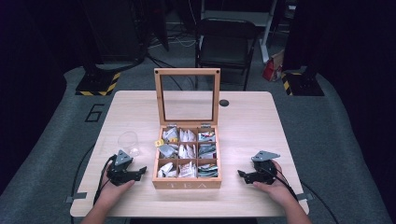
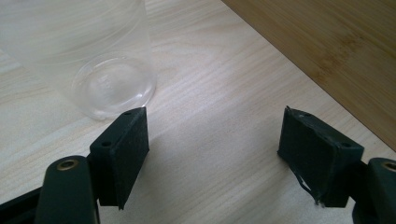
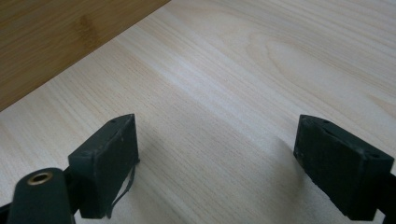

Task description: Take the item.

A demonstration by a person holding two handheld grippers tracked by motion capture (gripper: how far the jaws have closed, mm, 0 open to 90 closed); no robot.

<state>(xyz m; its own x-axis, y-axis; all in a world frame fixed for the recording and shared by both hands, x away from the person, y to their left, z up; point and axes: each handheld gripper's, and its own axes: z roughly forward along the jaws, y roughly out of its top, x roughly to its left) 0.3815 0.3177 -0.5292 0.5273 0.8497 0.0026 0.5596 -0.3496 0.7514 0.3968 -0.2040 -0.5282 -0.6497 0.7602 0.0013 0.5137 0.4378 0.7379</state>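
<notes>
A wooden tea box (image 1: 187,183) sits in the middle of a pale wooden table (image 1: 247,126), its glass-paned lid (image 1: 187,95) standing upright at the far side. The box is split into nine compartments, each holding tea bags (image 1: 187,151), and a small yellow tag (image 1: 159,142) pokes over its left wall. A clear plastic cup (image 1: 129,142) stands on the table to the left of the box, a little farther away than the left gripper (image 1: 139,172). That gripper rests low over the table just left of the box, jaws spread wide with nothing between them; in the left gripper view the cup (image 2: 93,60) stands just beyond one of its jaws. The right gripper (image 1: 242,175) sits to the right of the box, near the front edge, its jaws likewise spread apart over bare wood. A black folding chair (image 1: 226,44) stands beyond the table.
</notes>
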